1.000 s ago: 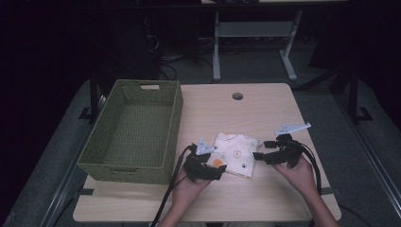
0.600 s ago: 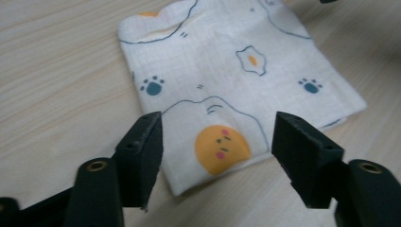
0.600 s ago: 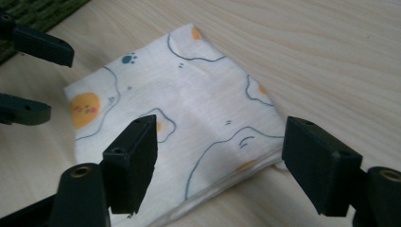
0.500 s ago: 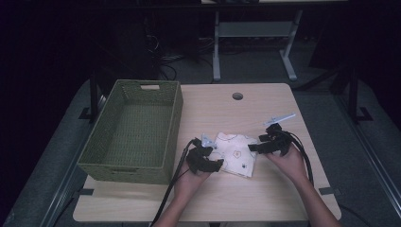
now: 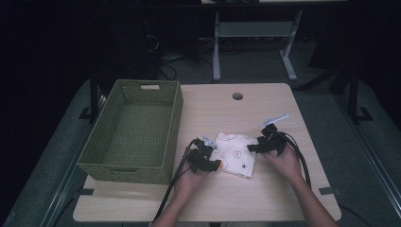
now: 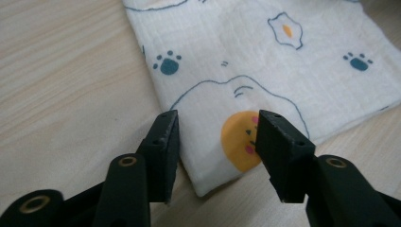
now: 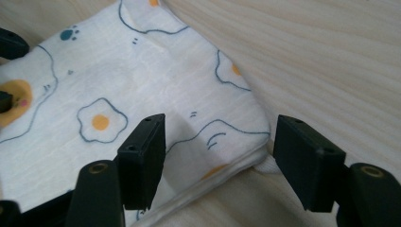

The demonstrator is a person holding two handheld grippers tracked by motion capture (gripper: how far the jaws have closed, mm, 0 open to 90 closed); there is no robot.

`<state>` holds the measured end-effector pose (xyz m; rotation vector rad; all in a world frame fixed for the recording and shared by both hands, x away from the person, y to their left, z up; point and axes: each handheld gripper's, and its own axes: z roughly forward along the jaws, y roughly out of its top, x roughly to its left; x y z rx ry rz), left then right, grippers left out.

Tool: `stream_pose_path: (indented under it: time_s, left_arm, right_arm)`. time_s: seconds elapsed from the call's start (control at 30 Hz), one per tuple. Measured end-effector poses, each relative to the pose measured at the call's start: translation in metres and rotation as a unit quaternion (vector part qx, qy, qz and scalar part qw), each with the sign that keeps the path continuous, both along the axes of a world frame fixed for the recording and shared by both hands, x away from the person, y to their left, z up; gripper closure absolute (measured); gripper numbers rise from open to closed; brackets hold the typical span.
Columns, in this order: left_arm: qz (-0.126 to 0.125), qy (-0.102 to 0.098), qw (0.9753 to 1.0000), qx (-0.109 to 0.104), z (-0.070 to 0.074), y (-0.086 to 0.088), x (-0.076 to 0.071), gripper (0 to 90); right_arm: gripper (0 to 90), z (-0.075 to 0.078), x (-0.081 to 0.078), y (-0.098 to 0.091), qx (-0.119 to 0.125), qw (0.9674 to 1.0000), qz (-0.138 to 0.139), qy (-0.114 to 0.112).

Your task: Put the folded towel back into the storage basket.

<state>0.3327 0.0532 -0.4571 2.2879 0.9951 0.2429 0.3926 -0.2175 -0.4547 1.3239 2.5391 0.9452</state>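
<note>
A folded white cloth [image 5: 236, 152] printed with fried eggs and paw marks lies flat on the wooden table [image 5: 213, 113]. My left gripper [image 5: 218, 164] is low at its near left corner. In the left gripper view, the left gripper [image 6: 217, 137] straddles that corner of the cloth [image 6: 246, 52]; the jaws have just been closing, and a gap remains on both sides. My right gripper [image 5: 250, 148] sits at the cloth's right edge. In the right gripper view, the right gripper [image 7: 217, 146] straddles a folded corner of the cloth [image 7: 118, 75], also just closing, with its pads clear of the fabric.
A green woven basket [image 5: 176, 118] stands on the left part of the table, close to the left hand. A round cable hole [image 5: 237, 96] sits near the far edge. Black cables trail from both grippers toward the near edge. Dark floor and desk legs lie beyond.
Both grippers have moved in toward the cloth and lowered onto its corners. The jaws of each stand narrower than before. The cloth has not shifted.
</note>
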Motion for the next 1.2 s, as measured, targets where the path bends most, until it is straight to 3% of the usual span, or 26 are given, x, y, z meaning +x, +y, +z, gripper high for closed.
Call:
stream_pose_path:
  time_s: [0.23, 0.37, 0.6, 0.67, 0.8, 0.87, 0.9, 0.93, 1.13, 1.2]
  left_arm:
    - [-0.012, 0.01, 0.9999, 0.0, 0.0, 0.0, 0.0, 58.3]
    - [-0.016, 0.012, 0.9998, 0.0, 0.001, -0.001, -0.002, 60.7]
    - [-0.027, 0.012, 0.9996, 0.003, 0.002, -0.005, -0.005, 68.9]
    - [-0.031, 0.011, 0.9995, 0.002, 0.002, -0.007, -0.006, 74.6]
    - [-0.034, 0.013, 0.9993, 0.0, 0.002, -0.008, -0.006, 77.8]
    - [-0.037, 0.017, 0.9992, -0.003, 0.002, -0.007, -0.005, 79.4]
    - [-0.036, 0.017, 0.9992, -0.006, 0.002, -0.007, -0.005, 79.4]
    - [-0.037, 0.018, 0.9991, -0.005, 0.002, -0.006, -0.004, 80.0]
    - [-0.034, 0.02, 0.9988, -0.028, 0.005, -0.003, -0.004, 81.2]
    - [-0.033, 0.02, 0.9986, -0.035, 0.008, -0.001, -0.004, 81.3]
  right_arm:
    - [37.4, -0.003, 0.007, 0.007, -0.021, 0.9997, 0.002, 0.013]
    - [40.0, -0.003, 0.009, 0.012, -0.033, 0.9994, 0.008, 0.008]
    - [54.4, -0.002, 0.009, 0.015, -0.033, 0.9994, 0.011, 0.006]
    - [64.5, -0.002, 0.009, 0.015, -0.02, 0.9997, 0.014, 0.01]
    - [71.6, -0.003, 0.009, 0.015, -0.007, 0.9997, 0.016, 0.02]
    - [76.7, -0.004, 0.012, 0.011, 0.02, 0.999, 0.013, 0.038]
    - [76.7, -0.004, 0.012, 0.011, 0.02, 0.999, 0.013, 0.038]
    - [78.1, -0.006, 0.014, 0.007, 0.042, 0.9978, 0.005, 0.051]
    - [79.5, -0.006, 0.015, 0.0, 0.079, 0.9945, 0.003, 0.069]
    - [80.6, -0.004, 0.016, -0.004, 0.106, 0.9916, 0.002, 0.074]
